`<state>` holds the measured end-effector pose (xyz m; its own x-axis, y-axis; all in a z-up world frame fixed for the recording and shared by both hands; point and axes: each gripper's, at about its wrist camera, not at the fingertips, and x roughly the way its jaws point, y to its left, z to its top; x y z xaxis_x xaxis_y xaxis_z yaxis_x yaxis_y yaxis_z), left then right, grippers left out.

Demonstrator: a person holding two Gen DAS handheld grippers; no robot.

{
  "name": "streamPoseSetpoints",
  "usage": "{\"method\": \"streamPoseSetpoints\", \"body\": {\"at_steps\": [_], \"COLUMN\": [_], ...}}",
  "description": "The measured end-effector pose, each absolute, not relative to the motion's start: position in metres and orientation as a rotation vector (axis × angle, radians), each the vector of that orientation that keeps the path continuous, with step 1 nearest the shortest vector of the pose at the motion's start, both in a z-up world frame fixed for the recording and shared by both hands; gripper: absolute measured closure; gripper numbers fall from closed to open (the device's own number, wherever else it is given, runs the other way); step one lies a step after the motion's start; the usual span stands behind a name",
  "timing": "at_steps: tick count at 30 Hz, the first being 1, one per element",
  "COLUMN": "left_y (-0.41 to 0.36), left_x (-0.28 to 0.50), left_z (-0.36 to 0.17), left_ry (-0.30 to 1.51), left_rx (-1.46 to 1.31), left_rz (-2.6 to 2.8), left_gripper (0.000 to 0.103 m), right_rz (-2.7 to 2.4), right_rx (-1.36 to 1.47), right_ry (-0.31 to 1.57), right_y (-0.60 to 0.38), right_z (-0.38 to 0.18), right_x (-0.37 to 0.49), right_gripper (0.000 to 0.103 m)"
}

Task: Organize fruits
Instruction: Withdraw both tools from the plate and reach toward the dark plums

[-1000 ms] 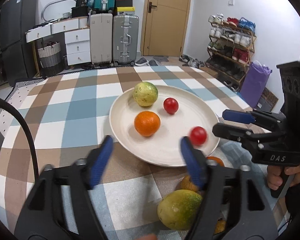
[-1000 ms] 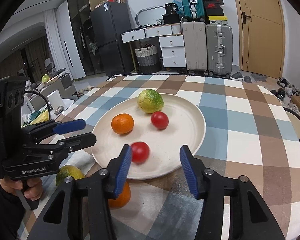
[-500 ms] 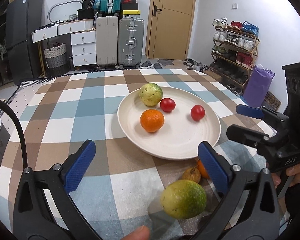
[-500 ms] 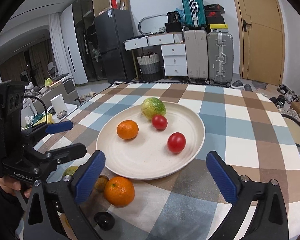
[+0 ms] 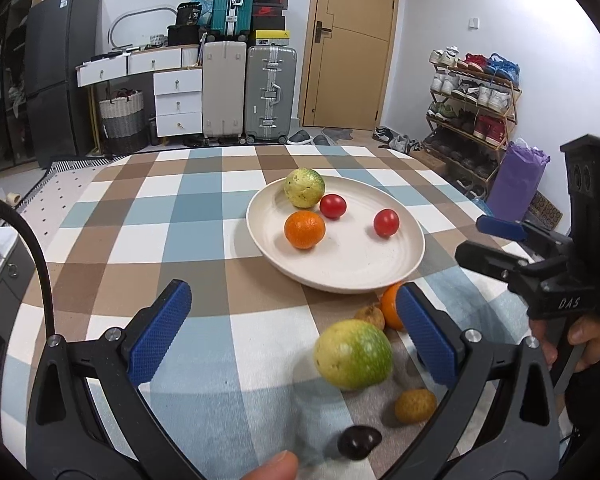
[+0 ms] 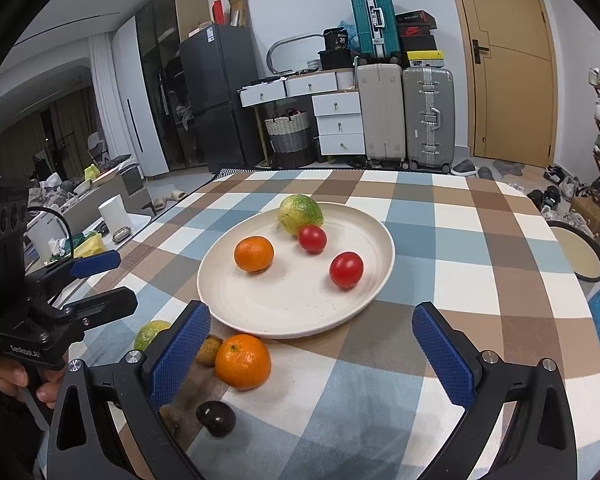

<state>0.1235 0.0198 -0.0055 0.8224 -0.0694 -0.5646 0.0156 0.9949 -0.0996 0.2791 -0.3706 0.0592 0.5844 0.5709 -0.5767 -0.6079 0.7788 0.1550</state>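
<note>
Both of our claws are released, holding nothing. The green-yellow fruit (image 5: 353, 354) lies on the surface just ahead of the left claw (image 5: 292, 336), toward its right finger. We should centre it between the fingers, then carry it to the plate (image 5: 364, 276) beyond.

A cream plate (image 6: 228, 304) holds an orange mandarin (image 6: 254, 254), two red tomatoes (image 6: 346, 269) and a yellow-green fruit (image 6: 300, 208); the desk (image 6: 480, 280) cloth is checked blue, brown and white.

Left tongs (image 5: 290, 334) and right tongs (image 6: 310, 354) both hover with jaws spread wide, gripping nothing
</note>
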Motion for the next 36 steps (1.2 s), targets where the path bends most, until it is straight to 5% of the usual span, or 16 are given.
{"method": "streamPoseSetpoints", "body": {"at_steps": [36], "left_y": [-0.003], "left_x": [0.086], "left_z": [-0.042], "left_ry": [0.812], "left_rx": [-0.013], "left_rz": [-0.167], "left_gripper": [0.006], "right_rz": [0.701], "right_rx": [-0.248], "right_ry": [0.892], "right_y": [-0.353], "right_z": [0.023], "right_x": [0.245], "right_gripper": [0.0]}}
